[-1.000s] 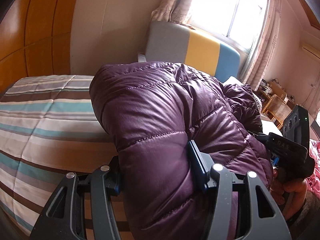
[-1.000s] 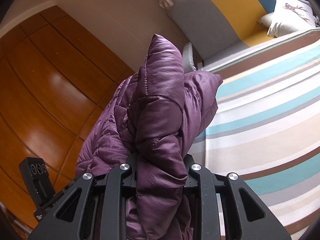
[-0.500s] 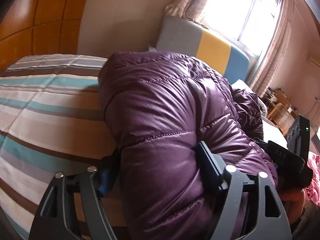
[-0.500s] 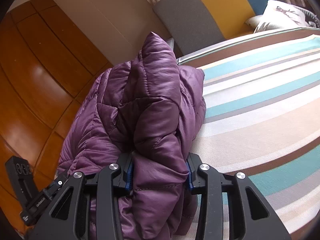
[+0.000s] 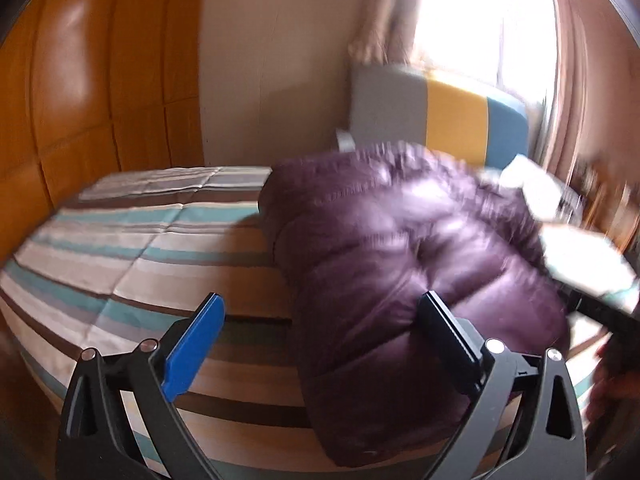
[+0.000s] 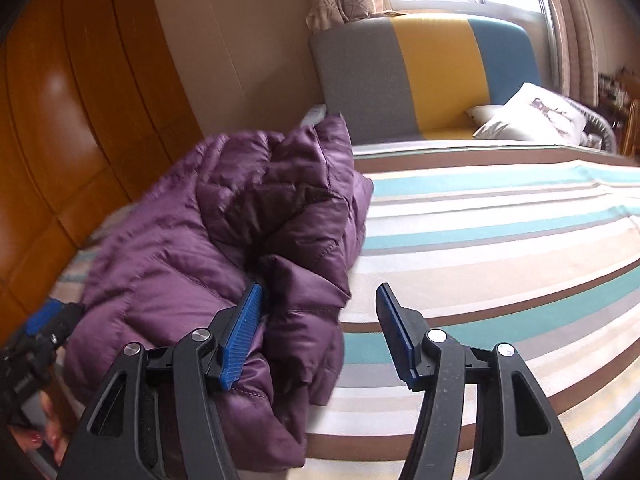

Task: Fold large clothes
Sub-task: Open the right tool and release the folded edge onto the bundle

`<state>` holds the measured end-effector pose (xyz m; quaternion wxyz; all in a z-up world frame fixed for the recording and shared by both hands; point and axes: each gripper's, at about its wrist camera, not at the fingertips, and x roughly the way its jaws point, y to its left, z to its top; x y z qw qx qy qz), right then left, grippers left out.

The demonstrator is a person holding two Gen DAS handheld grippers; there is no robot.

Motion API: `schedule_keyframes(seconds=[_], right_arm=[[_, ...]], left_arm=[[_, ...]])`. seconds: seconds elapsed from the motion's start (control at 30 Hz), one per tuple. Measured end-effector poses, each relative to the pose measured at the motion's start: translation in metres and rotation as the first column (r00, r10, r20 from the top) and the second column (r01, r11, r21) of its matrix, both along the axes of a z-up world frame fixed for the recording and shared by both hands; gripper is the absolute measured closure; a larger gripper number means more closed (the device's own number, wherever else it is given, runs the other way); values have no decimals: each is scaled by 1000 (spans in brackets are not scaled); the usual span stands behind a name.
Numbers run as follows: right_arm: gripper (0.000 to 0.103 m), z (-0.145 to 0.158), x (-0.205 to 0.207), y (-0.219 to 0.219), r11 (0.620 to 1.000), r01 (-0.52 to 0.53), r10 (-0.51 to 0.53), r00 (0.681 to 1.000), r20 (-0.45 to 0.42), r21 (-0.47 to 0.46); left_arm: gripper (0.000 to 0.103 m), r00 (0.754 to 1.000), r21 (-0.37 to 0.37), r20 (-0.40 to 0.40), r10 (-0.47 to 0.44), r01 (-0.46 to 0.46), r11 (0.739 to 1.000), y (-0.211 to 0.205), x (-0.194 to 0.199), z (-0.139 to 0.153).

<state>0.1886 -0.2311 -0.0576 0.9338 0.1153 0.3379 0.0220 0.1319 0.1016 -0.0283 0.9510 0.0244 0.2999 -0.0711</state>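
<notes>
A purple puffer jacket (image 5: 400,248) lies bundled in a fold on the striped bed (image 5: 132,248). My left gripper (image 5: 322,298) stands wide at the jacket's near end, its jaws still opening. The jacket's edge bulges between its fingers, but the left blue pad (image 5: 196,344) is clear of it. In the right wrist view the jacket (image 6: 208,240) rests on the left of the bed (image 6: 500,240). My right gripper (image 6: 320,288) is opening too. A fold of the jacket lies against its left pad (image 6: 244,328), and the right pad stands apart from it.
A grey, yellow and blue headboard (image 6: 432,72) stands at the far end with white pillows (image 6: 532,116) beside it. Orange wooden panels (image 6: 60,120) run along the left. A bright window with curtains (image 5: 500,20) is behind. The left gripper's body (image 6: 40,336) and a hand show at lower left.
Both grippers have let go of the jacket and their jaws have spread. The jacket, held up before, now lies on the bed. Both views have tilted down.
</notes>
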Motion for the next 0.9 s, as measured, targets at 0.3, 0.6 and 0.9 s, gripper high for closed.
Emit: schedule_keyframes(seconds=[0.3,0.6,0.9], right_arm=[[38,-27,38,-6,1000,8,-7,997,-78,6],[36,-1,11,-6,1000,11,-11,999,-38,-12],[28,22,-34,9,998,-41,41,999,-3,-53]], left_arm=[[4,998,53,-68,-4,7,999,-9,22,-26],[2,996,-58,-82,30,-35,998,8,-2,-7],[2,993,-116,-95,75,-86,990,16,-40,2]])
